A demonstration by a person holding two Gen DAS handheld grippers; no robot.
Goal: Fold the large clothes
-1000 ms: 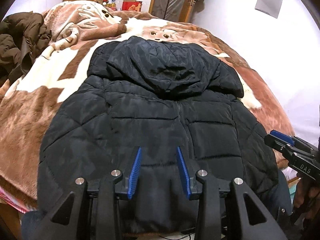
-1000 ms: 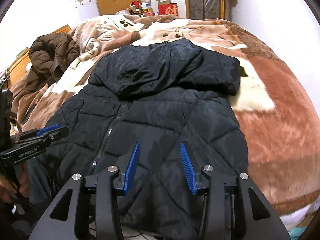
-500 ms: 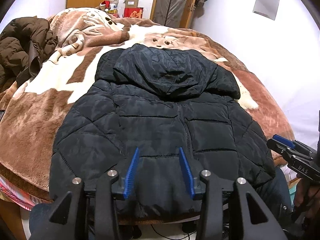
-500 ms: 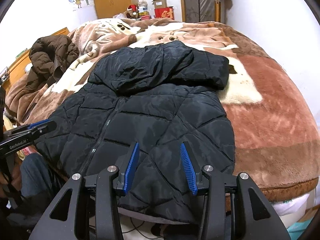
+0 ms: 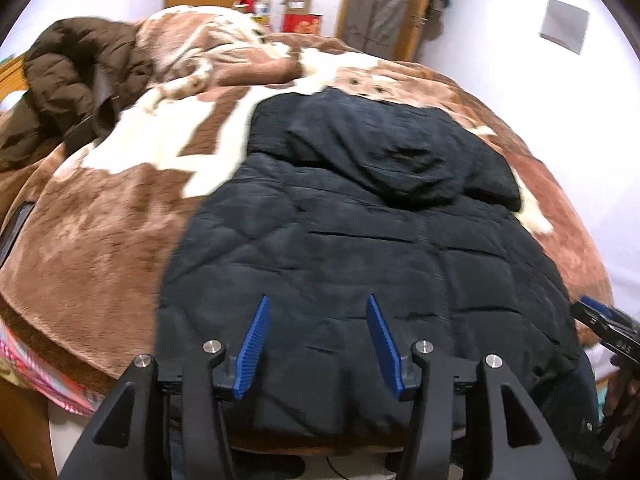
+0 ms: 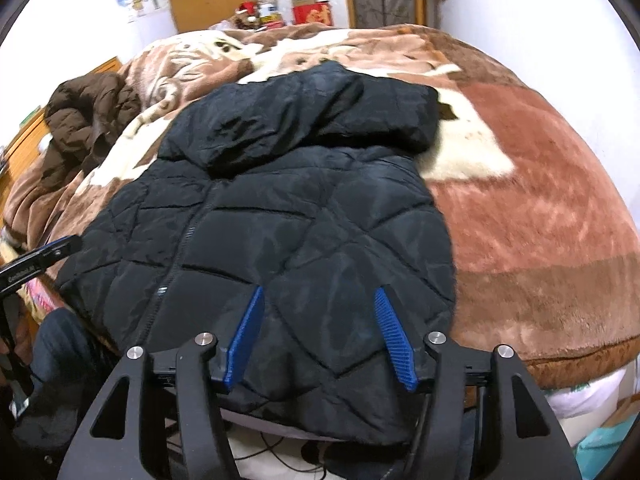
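Note:
A black quilted hooded jacket [image 5: 360, 240] lies flat, front up and zipped, on the bed, hood at the far end and hem hanging over the near edge; it also shows in the right wrist view [image 6: 288, 232]. My left gripper [image 5: 316, 312] is open and empty, hovering above the jacket's lower left part. My right gripper [image 6: 318, 304] is open and empty above the jacket's lower right part. Each gripper shows at the edge of the other's view: the right one [image 5: 600, 320] and the left one [image 6: 44, 256].
The bed carries a brown and white plush blanket [image 5: 100, 232]. A brown puffer coat [image 5: 76, 80] is heaped at the far left, also seen in the right wrist view [image 6: 88, 120]. A wardrobe, boxes and a door stand beyond the bed. A wall is to the right.
Both grippers have pulled back and up from the jacket, and their jaws stand wider apart. The left view has swung left. The jacket has not moved.

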